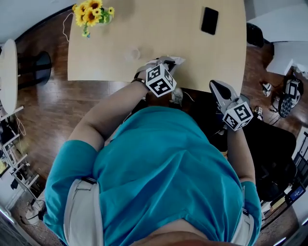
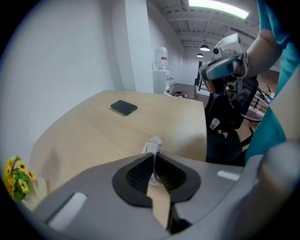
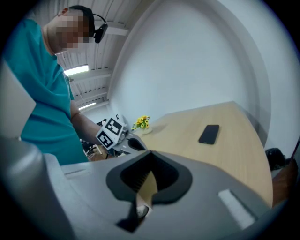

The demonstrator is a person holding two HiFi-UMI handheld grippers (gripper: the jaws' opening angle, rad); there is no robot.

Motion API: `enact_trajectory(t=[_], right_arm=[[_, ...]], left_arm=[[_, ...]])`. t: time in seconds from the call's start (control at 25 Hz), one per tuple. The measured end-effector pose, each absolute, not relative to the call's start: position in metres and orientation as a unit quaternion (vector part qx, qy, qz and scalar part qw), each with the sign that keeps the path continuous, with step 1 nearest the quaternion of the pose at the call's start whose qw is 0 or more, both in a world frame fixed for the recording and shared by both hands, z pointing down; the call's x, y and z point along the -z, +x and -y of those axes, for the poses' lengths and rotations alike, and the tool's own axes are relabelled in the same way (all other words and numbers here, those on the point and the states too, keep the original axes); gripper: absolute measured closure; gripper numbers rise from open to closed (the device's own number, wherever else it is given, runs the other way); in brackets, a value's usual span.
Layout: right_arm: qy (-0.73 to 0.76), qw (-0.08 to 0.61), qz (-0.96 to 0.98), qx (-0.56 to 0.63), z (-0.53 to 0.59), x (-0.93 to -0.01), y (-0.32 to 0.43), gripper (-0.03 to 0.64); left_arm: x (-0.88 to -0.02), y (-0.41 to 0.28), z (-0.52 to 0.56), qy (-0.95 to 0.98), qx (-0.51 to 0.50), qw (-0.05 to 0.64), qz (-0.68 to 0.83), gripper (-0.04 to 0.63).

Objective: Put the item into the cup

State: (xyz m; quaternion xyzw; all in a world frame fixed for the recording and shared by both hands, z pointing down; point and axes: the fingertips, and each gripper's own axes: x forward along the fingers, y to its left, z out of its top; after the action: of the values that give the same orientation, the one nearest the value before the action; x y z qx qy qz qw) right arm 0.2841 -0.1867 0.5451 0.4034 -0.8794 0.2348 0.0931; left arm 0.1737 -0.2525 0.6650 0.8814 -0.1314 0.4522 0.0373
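left gripper point(image 2: 153, 157): jaws nearly together, pinching white item point(image 2: 153, 143) at table point(image 2: 89, 136) edge | right gripper point(image 3: 149, 159): jaws together, empty | cup point(image 1: 134, 54): near left gripper

From my end I count one table point(image 1: 106, 48). On the table: one black phone point(image 1: 210, 20), one bunch of yellow flowers point(image 1: 91, 12), one clear cup point(image 1: 134, 54) (faint, barely visible) and one white crumpled item point(image 1: 171, 61). By the table's near edge, two grippers — left gripper point(image 2: 153, 155), right gripper point(image 3: 151, 157).
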Motion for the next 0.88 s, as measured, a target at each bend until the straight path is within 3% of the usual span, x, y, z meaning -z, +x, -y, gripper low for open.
enact_trajectory(t=[0.4, 0.64, 0.88], right_arm=[[0.36, 0.087, 0.901, -0.227, 0.211, -0.543, 0.233, 0.617], [0.35, 0.091, 0.905, -0.224, 0.22, -0.539, 0.218, 0.617], [0.351, 0.097, 0.903, -0.228, 0.22, -0.541, 0.213, 0.617]], left_arm=[[-0.57, 0.053, 0.264, 0.866, -0.458, 0.07, 0.187, 0.571], [-0.578, -0.001, 0.29, 0.83, -0.517, 0.092, 0.191, 0.571], [-0.608, -0.006, 0.304, 0.808, -0.563, 0.076, 0.155, 0.571]])
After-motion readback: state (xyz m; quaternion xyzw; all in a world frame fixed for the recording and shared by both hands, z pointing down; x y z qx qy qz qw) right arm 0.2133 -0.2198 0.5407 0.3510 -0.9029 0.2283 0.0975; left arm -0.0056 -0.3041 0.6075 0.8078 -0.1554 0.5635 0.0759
